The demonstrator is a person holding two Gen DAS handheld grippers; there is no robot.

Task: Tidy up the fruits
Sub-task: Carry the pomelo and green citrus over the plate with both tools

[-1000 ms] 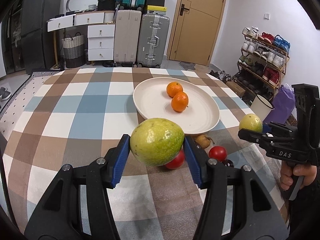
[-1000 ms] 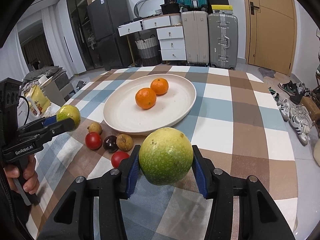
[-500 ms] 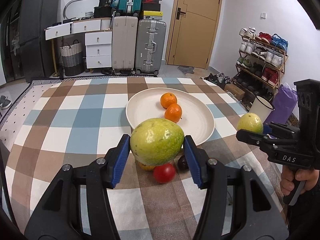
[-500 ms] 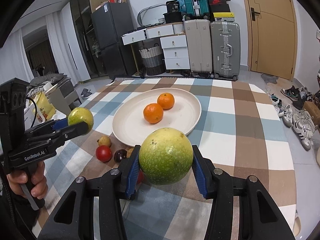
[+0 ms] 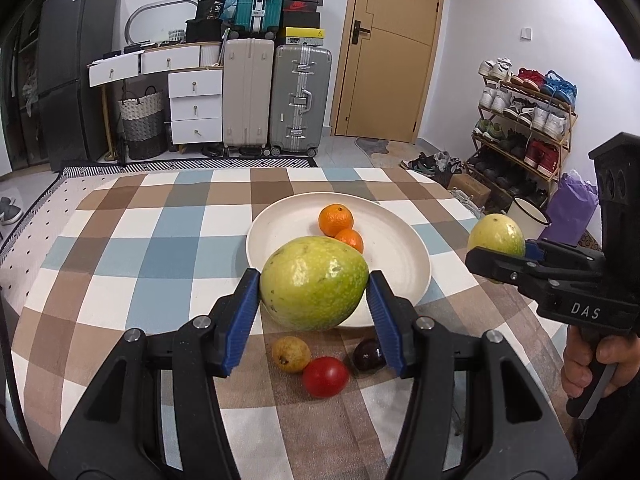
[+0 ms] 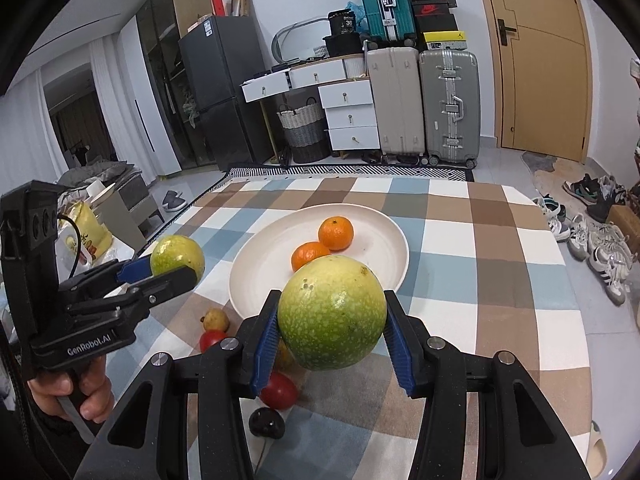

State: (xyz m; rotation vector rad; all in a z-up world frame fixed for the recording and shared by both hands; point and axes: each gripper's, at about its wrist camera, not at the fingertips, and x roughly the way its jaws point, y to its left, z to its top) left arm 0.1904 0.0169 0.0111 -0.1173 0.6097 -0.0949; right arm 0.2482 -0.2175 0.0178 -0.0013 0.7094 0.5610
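Observation:
My left gripper [image 5: 314, 308] is shut on a large green-yellow fruit [image 5: 314, 282], held above the near rim of a cream plate [image 5: 404, 258]. Two oranges [image 5: 336, 220] lie on the plate. My right gripper [image 6: 332, 340] is shut on a second green-yellow fruit [image 6: 332, 312], also held above the table near the plate [image 6: 372, 240]. Each gripper shows in the other's view, the right one [image 5: 496, 252] at the right, the left one [image 6: 176, 260] at the left. Small fruits lie on the cloth before the plate: a yellow one [image 5: 291, 354], a red one [image 5: 325, 376] and a dark one [image 5: 368, 354].
The table has a checked cloth [image 5: 140, 248]. Beyond it stand suitcases [image 5: 300, 96], white drawers [image 5: 192, 108], a basket and a door. A shoe rack [image 5: 524, 120] stands to the right. A bag and boxes [image 6: 88, 224] sit left of the table.
Both grippers have pulled back from the plate and risen a little with their fruits. The plate and small fruits look farther off and lower in both views.

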